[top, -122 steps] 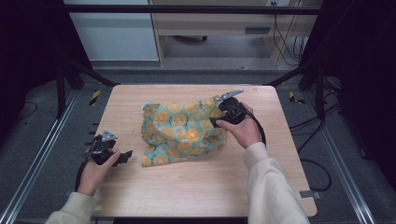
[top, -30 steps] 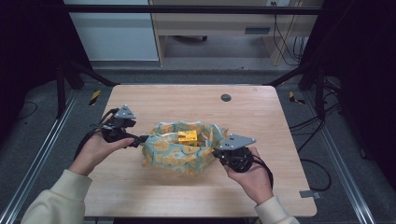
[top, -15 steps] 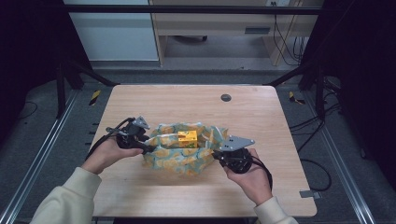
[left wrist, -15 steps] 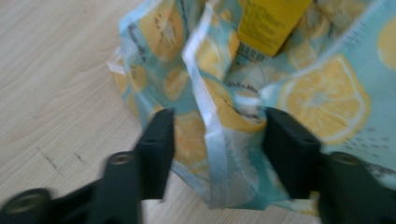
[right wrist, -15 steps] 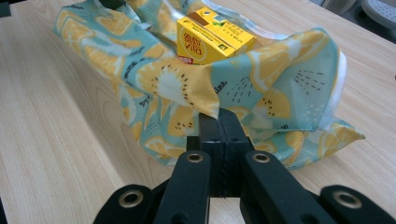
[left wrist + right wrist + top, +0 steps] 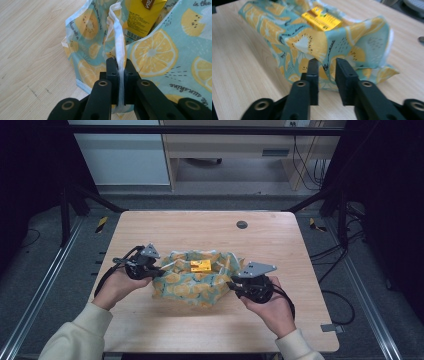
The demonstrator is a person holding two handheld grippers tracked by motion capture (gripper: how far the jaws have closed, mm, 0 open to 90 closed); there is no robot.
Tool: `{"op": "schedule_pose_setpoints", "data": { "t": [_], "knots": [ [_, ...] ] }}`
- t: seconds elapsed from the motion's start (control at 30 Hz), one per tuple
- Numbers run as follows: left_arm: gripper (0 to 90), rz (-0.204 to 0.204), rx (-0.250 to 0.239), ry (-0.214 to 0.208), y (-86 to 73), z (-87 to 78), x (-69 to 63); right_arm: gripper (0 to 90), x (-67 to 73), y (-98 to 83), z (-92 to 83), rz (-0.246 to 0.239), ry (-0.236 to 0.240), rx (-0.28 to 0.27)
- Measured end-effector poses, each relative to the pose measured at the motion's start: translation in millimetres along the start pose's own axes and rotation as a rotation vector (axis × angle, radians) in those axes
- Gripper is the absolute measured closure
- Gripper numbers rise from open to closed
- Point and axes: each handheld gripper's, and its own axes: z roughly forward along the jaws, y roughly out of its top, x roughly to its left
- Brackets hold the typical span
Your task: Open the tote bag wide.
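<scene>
Now we are pinching the white edge of the fruit-print bag [image 6: 155, 57] in our left claw [image 6: 119, 75], its jaws pressed together on the fabric. Our right claw [image 6: 325, 75] is standing spread, just before the bag's other end. A yellow box [image 6: 200, 266] is lying inside the bag, mid-table [image 6: 200, 227].

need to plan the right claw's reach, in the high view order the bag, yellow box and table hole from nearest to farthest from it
1. Bag: right at the right claw, on its left.
2. Yellow box: inside the bag, farther left and back.
3. Table hole: near the far edge, well beyond the claw.
</scene>
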Motion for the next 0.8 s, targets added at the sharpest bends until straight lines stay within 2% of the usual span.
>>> {"op": "schedule_pose_setpoints", "data": {
  "t": [0.03,0.07,0.17,0.2,0.23,0.27,0.33,0.43,0.47,0.57,0.63,0.67,0.73,0.8],
  "knots": [
    [86.5,0.000,0.000,0.000,0.0,0.0,0.0,69.1,0.0,0.0,0.0,0.000,0.000,0.000],
    [86.6,0.002,0.002,-0.001,-0.2,0.1,0.0,64.8,-2.9,7.3,-6.4,-0.002,-0.017,-0.009],
    [86.7,0.001,0.002,-0.002,-0.6,0.3,-0.1,63.2,-5.5,13.7,-11.0,-0.004,-0.030,-0.013],
    [86.8,0.002,0.001,-0.004,-0.6,0.4,-0.2,62.1,-8.5,22.4,-13.8,-0.013,-0.038,-0.011],
    [86.8,0.002,0.000,-0.003,-0.4,0.3,-0.3,62.1,-8.5,22.4,-13.8,-0.013,-0.038,-0.011],
    [86.8,0.003,-0.002,-0.004,-0.2,0.3,-0.5,60.7,-10.5,33.4,-12.9,-0.025,-0.048,-0.001],
    [86.9,0.001,-0.006,-0.003,0.3,0.6,-0.9,59.6,-11.6,39.5,-10.9,-0.032,-0.051,0.004],
    [86.9,0.002,-0.005,-0.001,0.9,0.8,-1.0,55.0,-18.9,63.5,6.4,-0.060,-0.071,0.037],
    [86.9,0.004,-0.004,-0.002,1.0,0.8,-0.8,55.0,-18.9,63.5,6.4,-0.060,-0.071,0.037],
    [87.0,0.005,-0.004,-0.004,1.1,1.1,-0.6,51.8,-26.7,76.8,25.8,-0.067,-0.079,0.086],
    [87.0,0.006,-0.005,-0.004,1.1,1.0,0.0,50.6,-31.8,82.0,39.4,-0.072,-0.096,0.125],
    [87.1,0.005,-0.006,-0.006,1.0,0.6,0.4,49.4,-36.6,83.8,53.6,-0.076,-0.102,0.177],
    [87.2,0.007,-0.006,-0.007,1.0,0.4,0.5,49.0,-37.5,83.8,56.2,-0.076,-0.108,0.190],
    [87.3,0.008,-0.006,-0.006,1.0,0.4,0.6,52.2,-43.4,81.0,70.0,-0.057,-0.120,0.250]
  ]
}}
